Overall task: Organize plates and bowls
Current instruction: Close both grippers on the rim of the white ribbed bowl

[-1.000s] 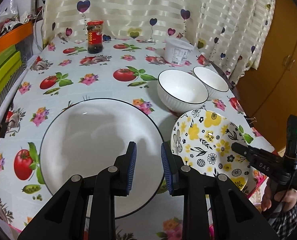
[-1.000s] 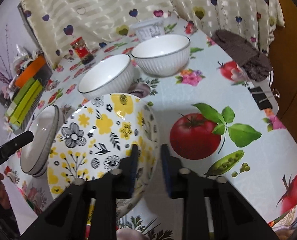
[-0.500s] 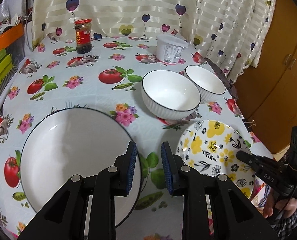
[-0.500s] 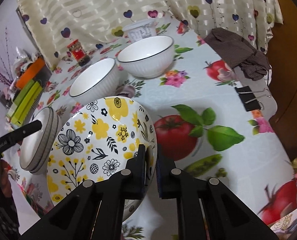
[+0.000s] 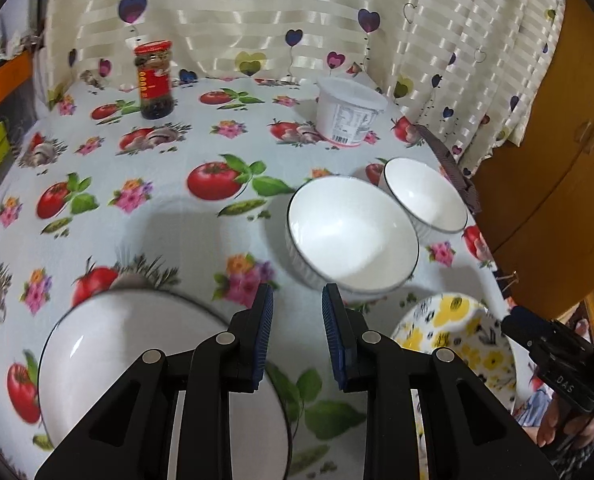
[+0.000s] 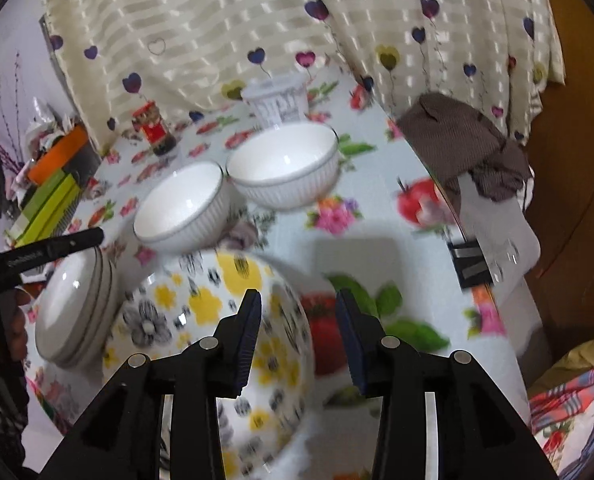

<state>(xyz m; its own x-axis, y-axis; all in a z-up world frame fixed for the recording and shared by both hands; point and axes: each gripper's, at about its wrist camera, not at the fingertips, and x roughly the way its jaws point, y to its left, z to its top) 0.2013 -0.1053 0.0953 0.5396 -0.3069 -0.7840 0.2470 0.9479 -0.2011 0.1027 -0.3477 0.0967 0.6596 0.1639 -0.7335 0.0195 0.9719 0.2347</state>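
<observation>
A table (image 5: 145,216) under a pale cloth printed with tomatoes, flowers and mushrooms fills the room's middle. Behind it hangs a cream striped curtain (image 5: 257,12) dotted with hearts. A wooden cabinet (image 5: 569,152) stands at the right, and orange and green boxes (image 6: 53,184) are stacked at the left.

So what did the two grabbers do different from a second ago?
The right gripper, shut on the yellow flowered plate's rim before, is opening and letting go. The left gripper, empty, drifted off the big white plate toward the two white ribbed bowls, which stayed put.
</observation>
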